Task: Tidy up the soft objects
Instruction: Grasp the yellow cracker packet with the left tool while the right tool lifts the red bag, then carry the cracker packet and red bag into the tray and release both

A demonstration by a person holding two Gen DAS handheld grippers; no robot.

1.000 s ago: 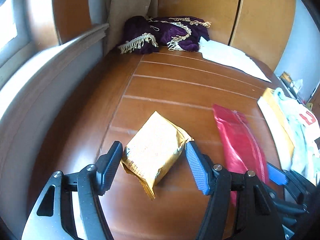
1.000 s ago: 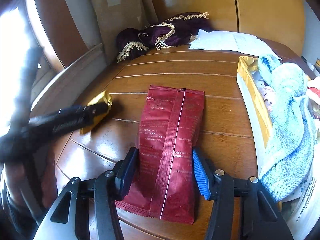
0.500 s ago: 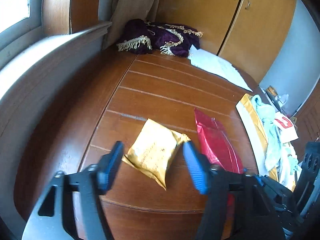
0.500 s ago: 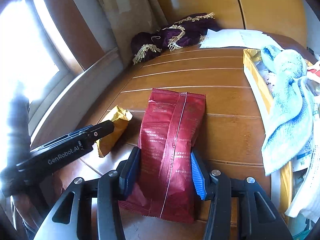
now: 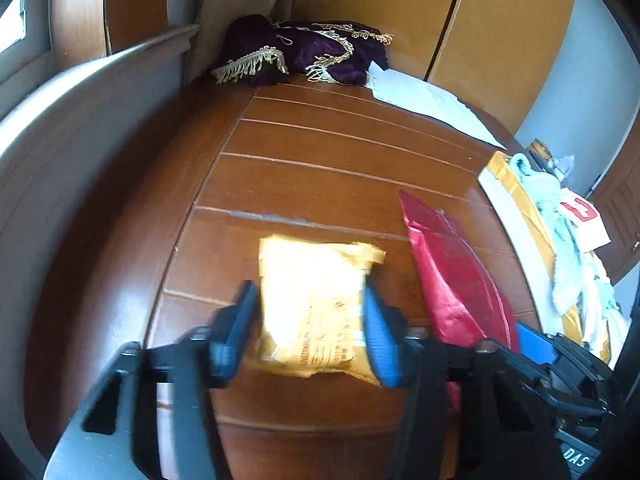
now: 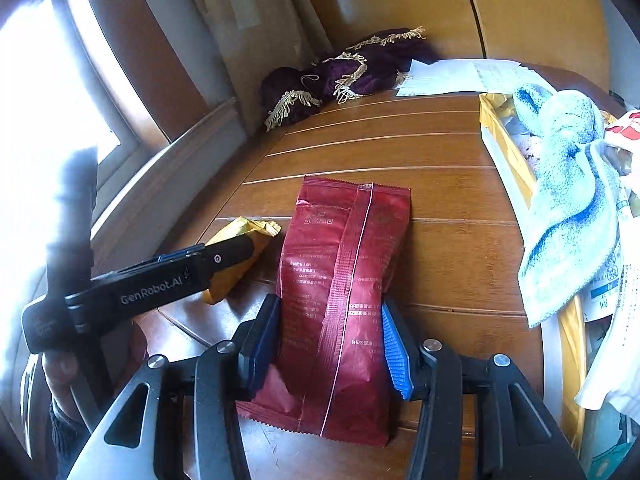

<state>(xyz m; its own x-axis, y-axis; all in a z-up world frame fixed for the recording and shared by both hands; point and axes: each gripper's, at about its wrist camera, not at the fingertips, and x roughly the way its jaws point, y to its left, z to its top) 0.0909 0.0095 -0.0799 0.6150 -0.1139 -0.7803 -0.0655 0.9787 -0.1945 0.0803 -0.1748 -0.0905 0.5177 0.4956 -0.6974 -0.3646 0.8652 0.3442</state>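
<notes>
A gold snack packet (image 5: pixel 316 300) lies on the wooden table (image 5: pixel 320 168). My left gripper (image 5: pixel 308 328) straddles its near half, jaws touching both sides, closed on it. It also shows in the right wrist view (image 6: pixel 236 256) under the left gripper (image 6: pixel 192 272). A red snack bag (image 6: pixel 344 280) lies flat to its right, seen edge-on in the left wrist view (image 5: pixel 452 272). My right gripper (image 6: pixel 328 344) is closed on the red bag's near half.
A yellow box (image 6: pixel 504 148) holding a light blue towel (image 6: pixel 568 184) and papers stands along the table's right side. A purple fringed cloth (image 5: pixel 304 52) and white papers (image 5: pixel 428 100) lie at the far end. A wall ledge runs along the left.
My left gripper has moved forward over the gold packet and its jaws have closed in on the packet's sides. The right gripper keeps its hold on the red bag.
</notes>
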